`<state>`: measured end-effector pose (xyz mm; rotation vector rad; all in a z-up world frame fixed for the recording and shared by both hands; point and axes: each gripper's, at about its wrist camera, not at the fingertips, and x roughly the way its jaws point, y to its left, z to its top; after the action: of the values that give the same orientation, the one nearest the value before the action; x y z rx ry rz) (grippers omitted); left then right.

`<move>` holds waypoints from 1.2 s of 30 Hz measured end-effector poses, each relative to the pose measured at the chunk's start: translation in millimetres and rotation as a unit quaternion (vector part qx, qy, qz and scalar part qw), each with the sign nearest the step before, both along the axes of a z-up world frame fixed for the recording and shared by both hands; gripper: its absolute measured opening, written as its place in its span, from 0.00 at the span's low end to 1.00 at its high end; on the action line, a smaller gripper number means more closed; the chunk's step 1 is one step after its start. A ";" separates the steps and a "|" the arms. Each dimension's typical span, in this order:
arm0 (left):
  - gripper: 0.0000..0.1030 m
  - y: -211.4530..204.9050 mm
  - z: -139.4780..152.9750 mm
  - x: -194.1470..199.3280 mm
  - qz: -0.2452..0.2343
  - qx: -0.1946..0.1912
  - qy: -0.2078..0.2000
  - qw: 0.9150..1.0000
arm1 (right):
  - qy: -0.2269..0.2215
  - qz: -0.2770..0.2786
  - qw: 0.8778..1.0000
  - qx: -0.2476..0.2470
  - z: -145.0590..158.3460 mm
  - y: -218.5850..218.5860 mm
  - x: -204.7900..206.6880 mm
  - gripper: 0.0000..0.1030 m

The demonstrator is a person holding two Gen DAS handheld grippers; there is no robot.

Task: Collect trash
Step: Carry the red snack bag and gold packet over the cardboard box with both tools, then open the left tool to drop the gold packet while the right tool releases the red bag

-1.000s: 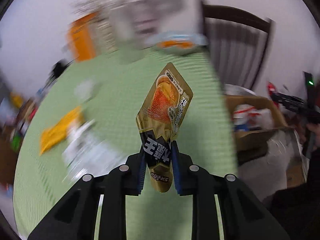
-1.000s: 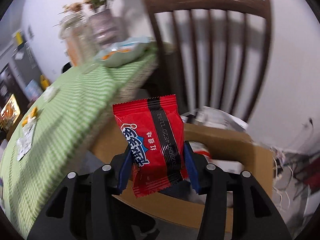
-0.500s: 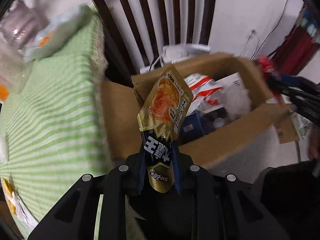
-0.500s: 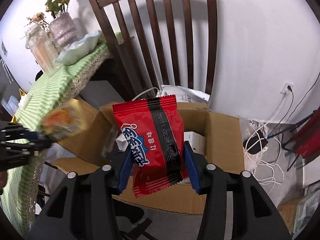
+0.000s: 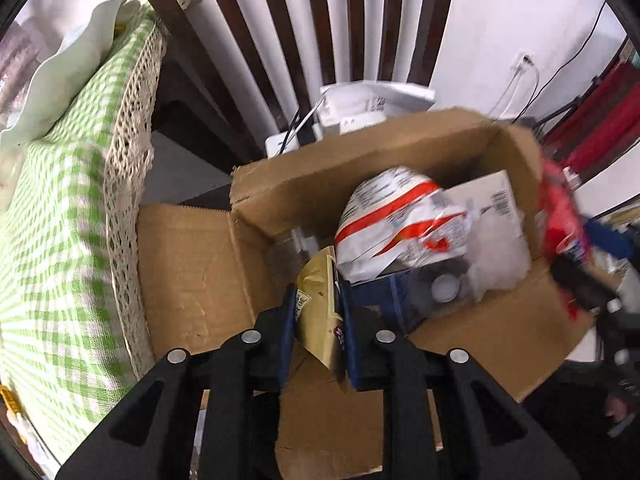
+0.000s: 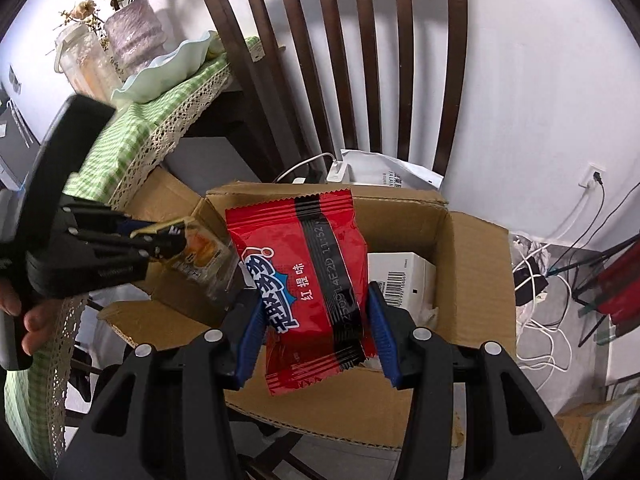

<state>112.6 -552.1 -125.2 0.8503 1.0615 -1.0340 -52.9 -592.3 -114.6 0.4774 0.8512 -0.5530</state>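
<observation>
Green checked cloth [image 5: 60, 240] with a lace edge covers the table on the far left, and a pale wavy dish [image 6: 168, 72] sits on it near the corner. Next comes the left gripper [image 5: 318, 320], pointing down over the near edge of the cardboard box [image 5: 320, 184]. Its jaws are closing a little, and the gold snack pouch [image 5: 320, 312] is pinched between the blue pads, turned edge-on and crumpled. In the box there is already a white and red bag [image 5: 396, 220] and a white carton [image 6: 404, 280]. More to the right is the right gripper [image 6: 316, 328], pinching a red snack packet [image 6: 304, 276] by its two sides and holding it up over the open box. A dark wooden chair [image 6: 360, 60] stands behind the box, and white cables [image 6: 552, 320] lie on the floor at the far right. I think this is the dropping step: both bits of trash are over the box. The next move would be to spread each claw wide so the pouch and the packet fall inside, not onto the flaps or the floor.
</observation>
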 end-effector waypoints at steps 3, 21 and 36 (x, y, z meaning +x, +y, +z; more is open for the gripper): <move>0.16 -3.8 6.0 2.4 0.008 -0.007 -0.003 1.000 | 0.004 -0.004 1.000 0.002 -3.6 -2.6 0.5 0.46; 0.52 -22.6 -18.5 22.9 0.053 -0.017 0.032 0.998 | 0.005 -0.001 1.000 0.012 -5.2 -3.2 1.6 0.46; 0.59 29.9 78.5 16.9 0.058 -0.130 0.001 0.990 | -0.004 0.037 0.998 0.043 -5.1 12.0 39.0 0.55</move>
<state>129.6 -522.2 -46.7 0.5705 0.9405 -1.0482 -13.9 -580.2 -119.7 0.5253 0.8834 -0.4477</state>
